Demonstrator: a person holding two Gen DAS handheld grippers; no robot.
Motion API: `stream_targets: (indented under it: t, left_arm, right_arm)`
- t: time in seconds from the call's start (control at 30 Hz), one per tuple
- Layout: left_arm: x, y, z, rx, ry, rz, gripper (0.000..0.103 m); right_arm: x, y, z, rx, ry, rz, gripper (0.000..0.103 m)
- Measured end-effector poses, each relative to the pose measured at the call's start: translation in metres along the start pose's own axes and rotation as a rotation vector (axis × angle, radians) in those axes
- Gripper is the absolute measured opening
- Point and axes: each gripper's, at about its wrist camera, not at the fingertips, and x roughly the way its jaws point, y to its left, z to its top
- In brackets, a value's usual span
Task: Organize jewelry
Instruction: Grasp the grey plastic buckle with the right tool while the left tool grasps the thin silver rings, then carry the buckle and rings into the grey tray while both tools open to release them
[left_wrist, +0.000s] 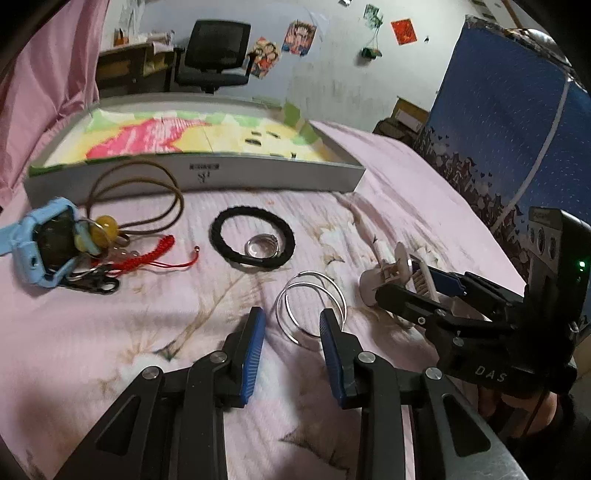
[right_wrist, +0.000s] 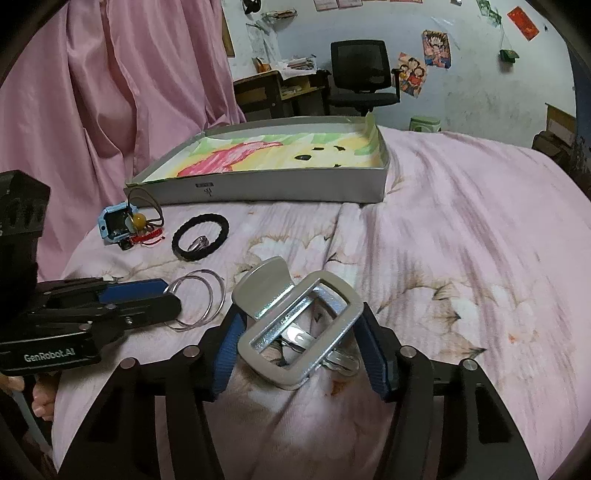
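Progress looks early: the shallow cardboard box (right_wrist: 273, 192) at the back of the bed (right_wrist: 461, 258) appears to hold no jewelry, only its colourful printed liner, though dark marks on it are too small to identify. Everything else lies loose on the pink floral bedspread.

Left gripper (left_wrist: 293, 325) hovers low with fingers apart, straddling the near edge of the two silver hoop bangles (left_wrist: 312, 308); not closed on them yet, contact unclear. Right gripper (right_wrist: 299, 332) has its fingers around the white hair claw clip (right_wrist: 295, 325), which sits between the pads; looks clamped on it, but whether it is lifted off the bedspread I cannot tell.

Still untouched, nearer the box: black hair tie (left_wrist: 253, 238) with a silver ring (left_wrist: 260, 245) lying inside its loop; beside it to the left a cluster of blue watch (left_wrist: 48, 243), brown cord necklace with yellow bead (left_wrist: 107, 225), red braided cord (left_wrist: 162, 247) and a dark clasp, all tangled or touching.

Judgement: nothing sorted yet; clip and bangles are the first pieces in hand, five or more left.
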Motion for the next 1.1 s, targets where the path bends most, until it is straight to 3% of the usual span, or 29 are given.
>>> stream_targets:
  t: [0.17, 0.23, 0.4, 0.57, 0.77, 1.1]
  left_arm:
    - [0.011, 0.002, 0.005, -0.008, 0.032, 0.002, 0.022]
    - [0.011, 0.004, 0.004, -0.026, 0.026, 0.017, 0.010]
    - [0.003, 0.008, 0.002, -0.061, 0.009, 0.005, 0.006]
    - [-0.021, 0.005, -0.002, -0.075, -0.072, 0.034, 0.005]
    - [-0.057, 0.005, 0.005, -0.092, -0.201, 0.081, 0.005]
    - [-0.090, 0.005, 0.052, -0.055, -0.452, 0.222, 0.005]
  right_arm:
    - [0.006, -0.003, -0.001, 0.026, -0.007, 0.008, 0.054]
    - [0.007, -0.003, -0.001, 0.034, -0.012, 0.013, 0.053]
    - [0.005, -0.001, 0.000, 0.025, -0.022, 0.005, 0.051]
    - [-0.003, 0.004, 0.001, -0.001, -0.062, -0.010, 0.050]
    - [-0.033, 0.015, 0.004, -0.048, -0.206, -0.027, 0.050]
    - [-0.055, 0.031, 0.061, -0.078, -0.458, -0.028, 0.050]
